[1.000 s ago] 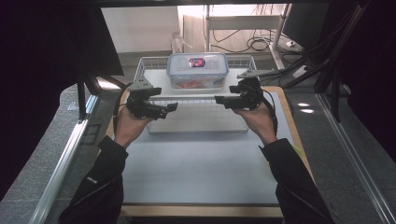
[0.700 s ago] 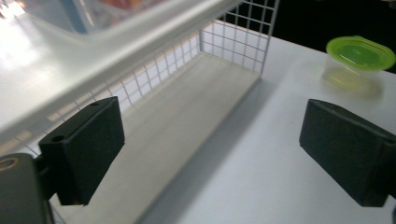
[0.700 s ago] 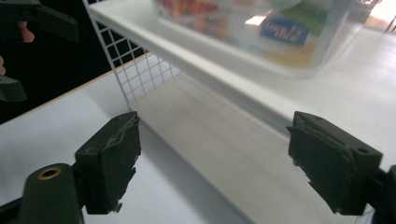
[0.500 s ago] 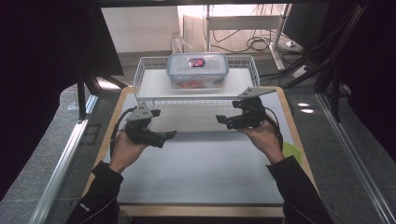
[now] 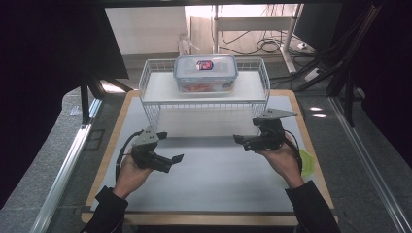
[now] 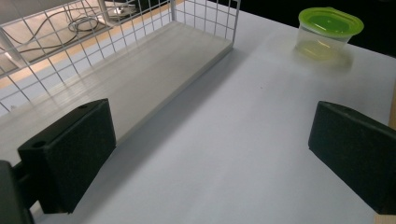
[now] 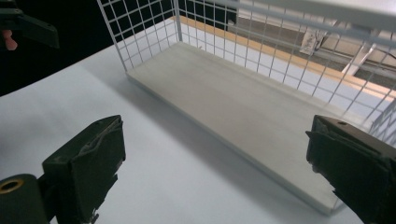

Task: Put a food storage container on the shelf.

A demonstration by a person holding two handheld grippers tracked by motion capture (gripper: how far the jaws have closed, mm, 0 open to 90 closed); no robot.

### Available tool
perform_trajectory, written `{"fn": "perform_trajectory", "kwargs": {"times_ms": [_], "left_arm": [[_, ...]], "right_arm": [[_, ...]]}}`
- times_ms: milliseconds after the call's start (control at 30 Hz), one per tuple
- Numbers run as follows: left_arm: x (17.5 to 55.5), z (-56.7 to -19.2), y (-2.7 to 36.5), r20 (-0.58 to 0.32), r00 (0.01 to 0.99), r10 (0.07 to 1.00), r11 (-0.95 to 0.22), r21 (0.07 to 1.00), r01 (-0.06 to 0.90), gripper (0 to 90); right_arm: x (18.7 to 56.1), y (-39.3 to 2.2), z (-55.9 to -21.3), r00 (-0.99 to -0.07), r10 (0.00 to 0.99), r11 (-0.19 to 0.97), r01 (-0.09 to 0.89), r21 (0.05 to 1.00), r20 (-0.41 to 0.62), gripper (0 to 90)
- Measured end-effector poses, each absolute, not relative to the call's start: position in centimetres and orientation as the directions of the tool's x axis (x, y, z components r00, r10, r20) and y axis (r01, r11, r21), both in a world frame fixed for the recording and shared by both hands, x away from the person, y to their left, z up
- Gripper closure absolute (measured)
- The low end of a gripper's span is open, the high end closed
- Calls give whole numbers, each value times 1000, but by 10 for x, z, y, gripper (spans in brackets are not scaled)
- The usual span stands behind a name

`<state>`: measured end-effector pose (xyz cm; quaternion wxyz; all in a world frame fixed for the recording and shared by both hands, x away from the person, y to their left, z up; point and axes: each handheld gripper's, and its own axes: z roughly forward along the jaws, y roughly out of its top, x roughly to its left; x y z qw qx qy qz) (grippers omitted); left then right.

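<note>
Clear plastic box: the rectangular clear plastic lidded box (image 5: 206, 73) with blue clips stands on the top board of the white wire shelf rack (image 5: 154, 108); something orange-red shows through its wall, and a dark red label sits on its lid.
Shelf rack, lower level: a pale board (image 6: 140, 79) lies under the wire top with nothing on it.
Small tub: the small clear plastic tub with a green lid (image 6: 328, 29) stands on the white table mat (image 5: 218, 179) at the right edge, just beside the right hand; what it contains cannot be told.
Left gripper: the black left gripper (image 5: 170, 158) is held over the mat in front of the rack's left end, jaws wide apart with nothing between them; they have just been opening.
Right gripper: the black right gripper (image 5: 243, 141) is held in front of the rack's right end, jaws likewise spread and empty, and they too have just been opening.
Box against the grippers: the box is well apart from both, up on the rack behind them, roughly midway between the two.
Tub against the grippers: near the right gripper, well apart from the left.
</note>
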<state>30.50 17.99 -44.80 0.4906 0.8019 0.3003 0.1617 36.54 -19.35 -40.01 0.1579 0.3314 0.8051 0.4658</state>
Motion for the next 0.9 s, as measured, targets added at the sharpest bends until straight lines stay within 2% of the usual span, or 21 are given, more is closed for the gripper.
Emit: {"fn": "perform_trajectory", "kwargs": {"times_ms": [233, 900], "left_arm": [[293, -462, 190, -42, 742, 669, -328, 879, 345, 15], [262, -496, 208, -71, 673, 736, -276, 877, 394, 44]], "right_arm": [[355, -207, -417, -714, 698, 347, 399, 849, 51, 42], [319, -236, -436, -710, 703, 344, 386, 856, 38, 45]]}}
